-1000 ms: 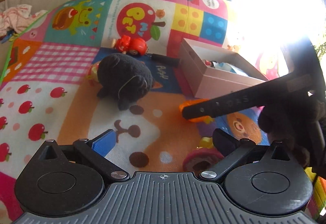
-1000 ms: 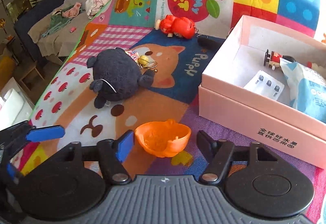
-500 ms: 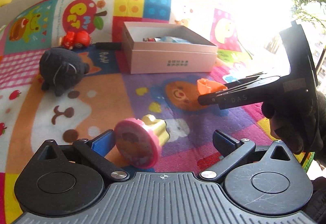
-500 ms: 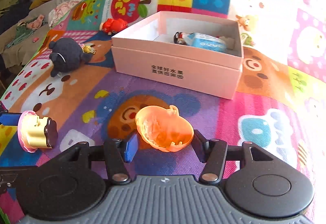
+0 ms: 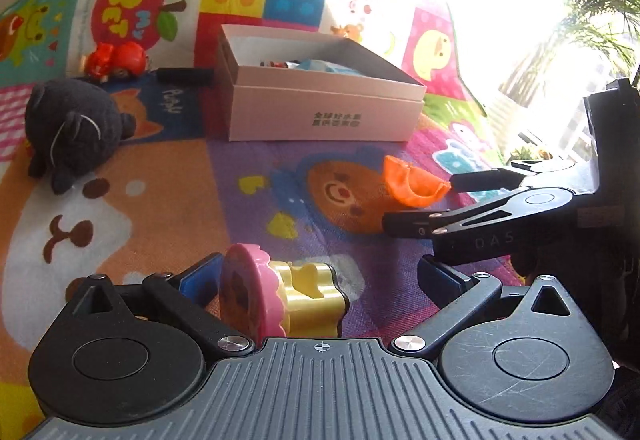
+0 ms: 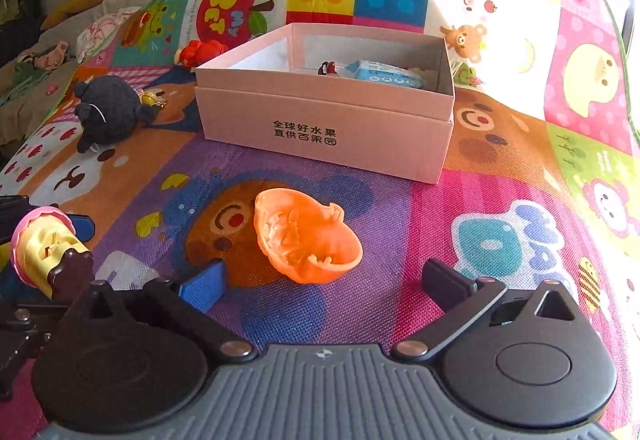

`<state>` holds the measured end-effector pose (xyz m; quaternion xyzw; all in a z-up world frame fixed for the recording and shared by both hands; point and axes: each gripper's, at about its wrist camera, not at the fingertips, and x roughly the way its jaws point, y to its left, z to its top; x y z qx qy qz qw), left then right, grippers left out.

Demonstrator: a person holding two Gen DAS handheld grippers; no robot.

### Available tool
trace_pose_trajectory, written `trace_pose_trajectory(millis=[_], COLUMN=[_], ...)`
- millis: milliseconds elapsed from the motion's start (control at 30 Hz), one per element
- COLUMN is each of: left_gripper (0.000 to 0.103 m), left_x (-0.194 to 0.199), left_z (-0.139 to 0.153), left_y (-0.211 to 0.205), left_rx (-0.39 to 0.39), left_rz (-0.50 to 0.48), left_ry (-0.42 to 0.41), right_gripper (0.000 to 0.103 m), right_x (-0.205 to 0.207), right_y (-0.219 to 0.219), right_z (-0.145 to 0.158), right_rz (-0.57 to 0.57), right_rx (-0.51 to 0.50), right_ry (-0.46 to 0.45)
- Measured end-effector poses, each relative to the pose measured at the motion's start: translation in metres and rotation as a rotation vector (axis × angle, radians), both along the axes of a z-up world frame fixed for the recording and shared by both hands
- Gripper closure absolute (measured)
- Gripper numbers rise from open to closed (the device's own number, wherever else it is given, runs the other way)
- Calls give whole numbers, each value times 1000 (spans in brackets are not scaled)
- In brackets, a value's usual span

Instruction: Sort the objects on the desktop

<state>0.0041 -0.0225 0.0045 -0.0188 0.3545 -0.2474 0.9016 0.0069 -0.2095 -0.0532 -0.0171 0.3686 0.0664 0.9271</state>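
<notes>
The orange shell toy (image 6: 306, 236) lies on the play mat (image 6: 500, 200), hollow side up, over the brown bear print, at about 12 o'clock from your right gripper (image 6: 324, 280). That gripper's fingers are spread wide on either side of it, touching nothing (the blue pad (image 6: 202, 286) sits at 8 o'clock of the shell, the black one at 4 o'clock). In the left wrist view the same shell (image 5: 412, 182) sits just beyond the right gripper's fingertips.

The pink-and-yellow stamp toy (image 5: 280, 298) lies on its side between the fingers of your left gripper (image 5: 316, 280), its pink disc close against the blue pad (image 5: 200, 278); the other finger stands well apart from its yellow body, so the fingers are released, not clamped.

The pink box (image 6: 328, 120) stands open at 12 o'clock beyond the shell, with a blue packet (image 6: 384, 74) and a small figure inside. At 10 o'clock lie the black plush (image 6: 108, 112) and, farther back, a red toy (image 6: 202, 52).
</notes>
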Motion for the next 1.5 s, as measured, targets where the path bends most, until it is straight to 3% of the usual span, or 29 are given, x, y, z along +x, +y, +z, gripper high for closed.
trace_pose_trajectory(millis=[100,267,533,633,733,800,867,900,933,1000,1100,1200,1300,1500], left_gripper=[0,0,0,0,0,0,0,0,0,0,0,0,0,0], left_x=[2,-11,-5,17,32,32,25,19,13,2,-10,-16,-21,-25], left_z=[4,22,53,65,71,72,72,71,71,70,71,72,71,60], left_y=[0,12,45,66,87,98,104,104,104,103,104,99,98,89], left_rx=[17,32,-23,-49,-14,-9,-33,-39,-42,-53,-44,28,25,6], left_rz=[11,130,288,332,454,541,565,574,587,610,620,592,570,545], left_ry=[24,45,-165,-169,-158,-151,-143,-145,-153,-160,-138,-134,-140,-126], right_gripper=[0,0,0,0,0,0,11,23,33,40,45,46,49,50], right_x=[0,1,1,-16,-34,-37,-32,-29,-27,-30,-30,-27,-19,-38], right_y=[1,2,2,11,38,58,83,94,107,132,143,128,97,49], right_z=[-1,-1,1,20,56,68,65,60,54,37,24,27,27,16], right_rz=[1,1,18,6,190,336,466,516,562,606,587,517,431,304], right_rx=[-4,-10,-18,-72,-103,-52,-1,3,-10,-97,-158,-65,80,52], right_ry=[2,6,10,-76,-159,-148,-68,-25,6,-8,-18,-25,-5,12])
